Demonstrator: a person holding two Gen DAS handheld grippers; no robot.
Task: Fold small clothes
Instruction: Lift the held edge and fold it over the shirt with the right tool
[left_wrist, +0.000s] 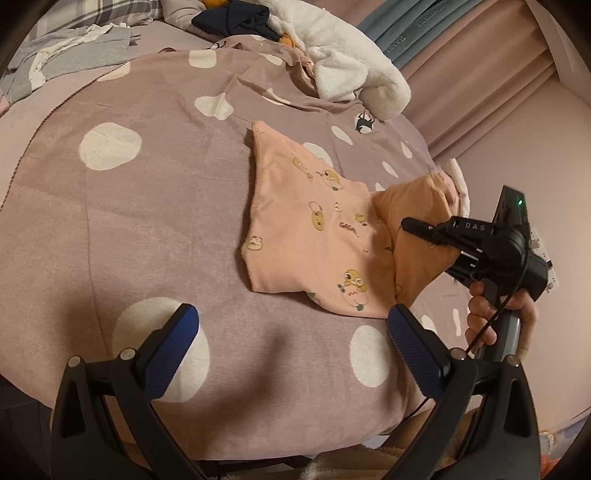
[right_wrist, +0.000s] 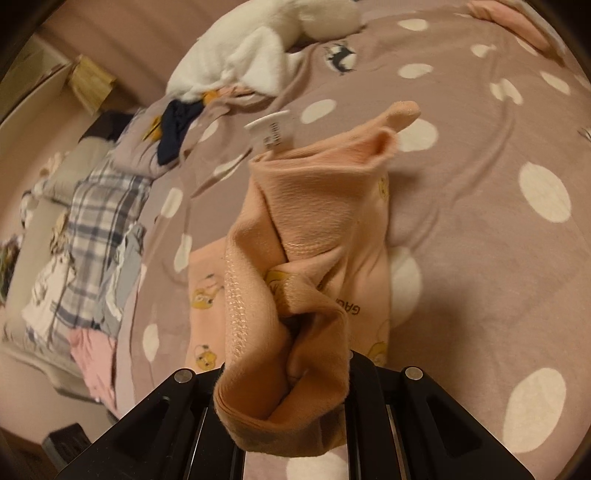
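One side of the peach garment (left_wrist: 317, 229) is pinched in the closed right claw (left_wrist: 413, 225) and raised off the bed (left_wrist: 147, 229), while the rest lies flat on the dotted cover, right of centre. The lifted flap should be carried across towards the left edge and laid so that the hems meet, with the cloth kept taut enough that no crease is trapped beneath. The left claw (left_wrist: 291, 336) hangs wide open and empty over the near part of the bed, apart from the cloth; it could be set on the flat portion to prevent dragging. The garment is soft knit, printed with small yellow cartoon figures, and a white label (right_wrist: 271, 133) is seen at the raised end.
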